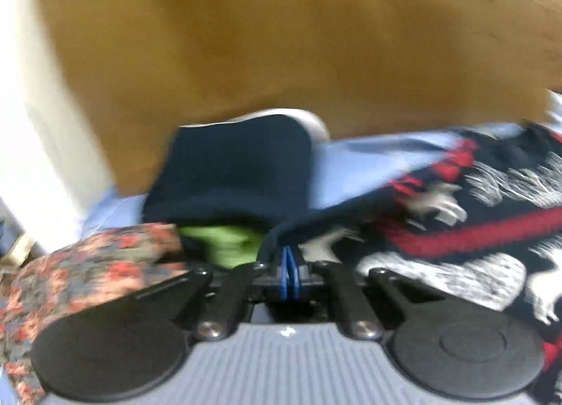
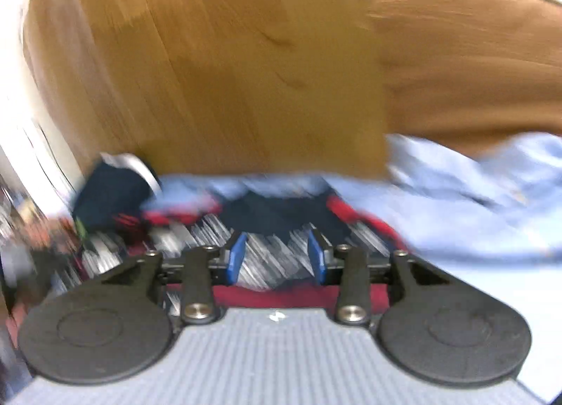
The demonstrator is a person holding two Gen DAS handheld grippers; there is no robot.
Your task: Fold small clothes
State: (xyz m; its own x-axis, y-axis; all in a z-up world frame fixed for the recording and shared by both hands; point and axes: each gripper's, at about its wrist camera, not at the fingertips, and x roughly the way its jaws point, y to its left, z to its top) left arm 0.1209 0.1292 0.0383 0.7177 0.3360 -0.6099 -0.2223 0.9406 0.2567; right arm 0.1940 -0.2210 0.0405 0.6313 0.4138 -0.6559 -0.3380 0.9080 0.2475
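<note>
**Left fingers clenched at a dark hem, right fingers released above the patterned garment**

Both views are blurred. In the left wrist view the left gripper (image 1: pixel 288 276) has its blue fingers (image 1: pixel 285 273) pressed together, with the edge of a dark navy cloth (image 1: pixel 232 173) bunched right at their tips; the blur does not let me tell whether any fabric is truly caught between them. A patch of green fabric (image 1: pixel 224 241) shows just left of the fingers, under the navy cloth. To the right lies a dark patterned garment (image 1: pixel 467 215) with red bands and white figures, and to the left a floral cloth (image 1: pixel 91 264) in red and grey. A pale blue sheet (image 1: pixel 354 166) lies beneath the clothes, and the wooden desk (image 1: pixel 246 36) spreads beyond them.

In the right wrist view the right gripper (image 2: pixel 279 259) holds its fingers (image 2: pixel 235 257) apart, released, with nothing pinched. It hangs over the patterned garment (image 2: pixel 267 250), whose white stripes and red band show between and below the fingers. The navy cloth (image 2: pixel 109 194) lies off to the left, the pale blue sheet (image 2: pixel 474 201) runs to the right, and the desk (image 2: pixel 210 71) fills the upper part of the view.
</note>
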